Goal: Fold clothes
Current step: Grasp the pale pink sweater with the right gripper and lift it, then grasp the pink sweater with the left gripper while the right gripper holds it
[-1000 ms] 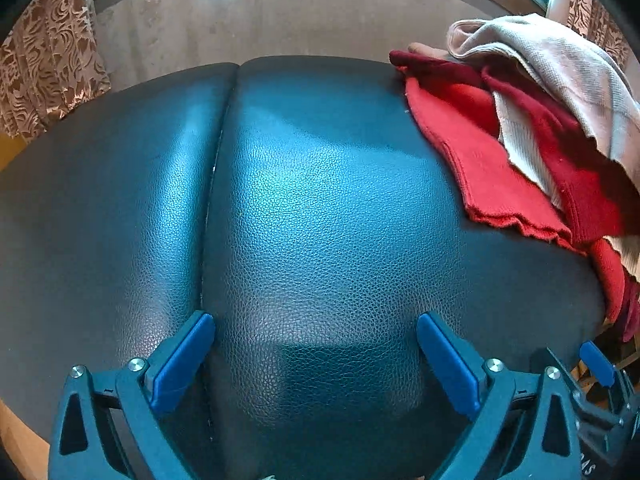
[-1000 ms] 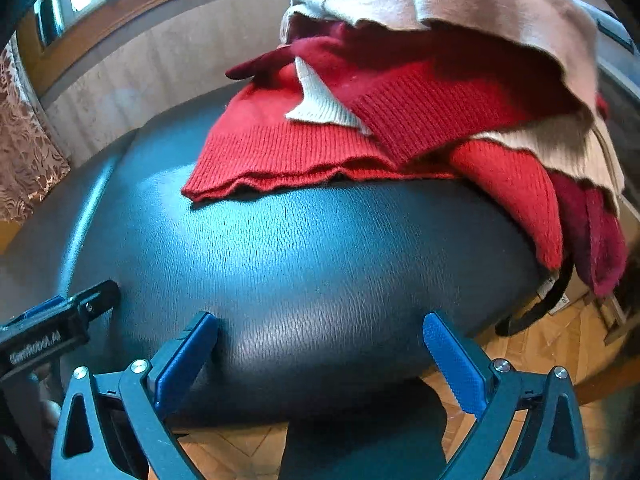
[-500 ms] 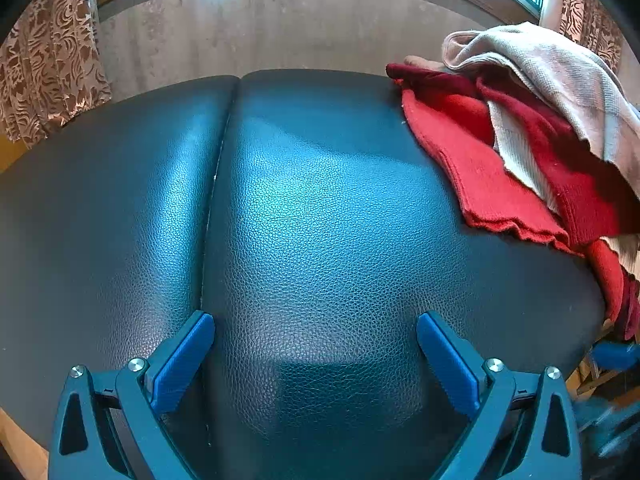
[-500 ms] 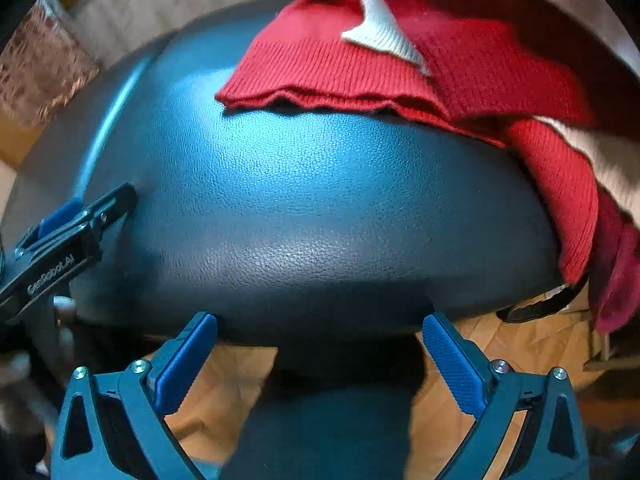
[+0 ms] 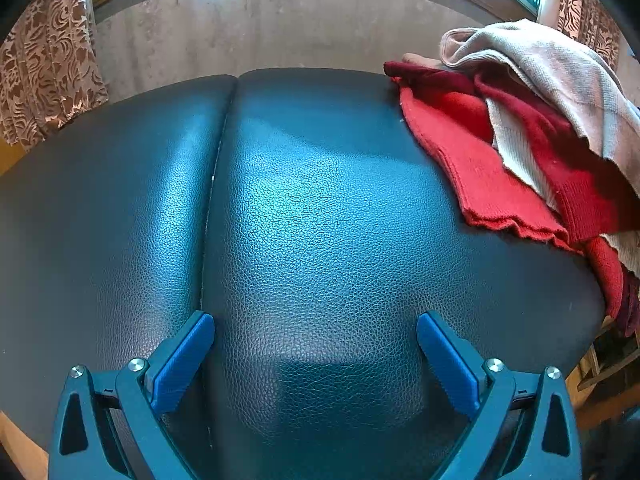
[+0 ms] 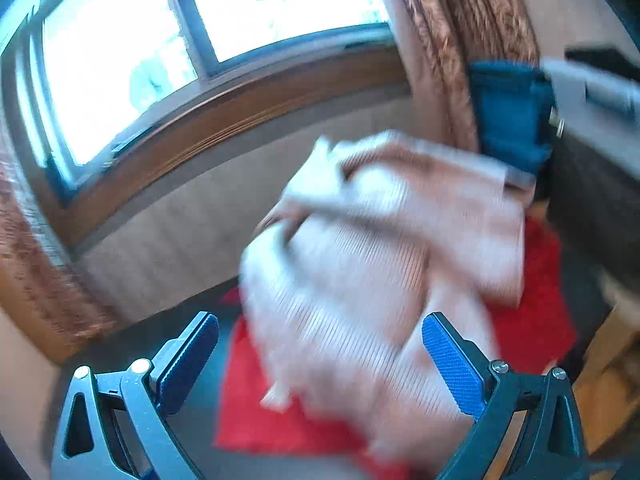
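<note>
Clothes pile [image 5: 520, 136]: red and beige knitwear heaped at right end of black padded counter [image 5: 312, 216]. Left hand-held gripper [image 5: 314, 344]: jaws spread, over bare counter. Right hand-held gripper [image 6: 320, 344]: jaws spread, before blurred beige sweater [image 6: 380, 260].

L cam over cushion [image 5: 320, 208]; R cam near shared clothes pile [image 6: 360, 264].

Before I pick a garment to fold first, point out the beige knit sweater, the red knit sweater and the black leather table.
beige knit sweater [image 5: 560, 64]: left wrist view, top fold.
red knit sweater [image 5: 480, 176]: left wrist view, flat body near hem.
black leather table [image 5: 320, 220]: left wrist view, bare padded top.
</note>
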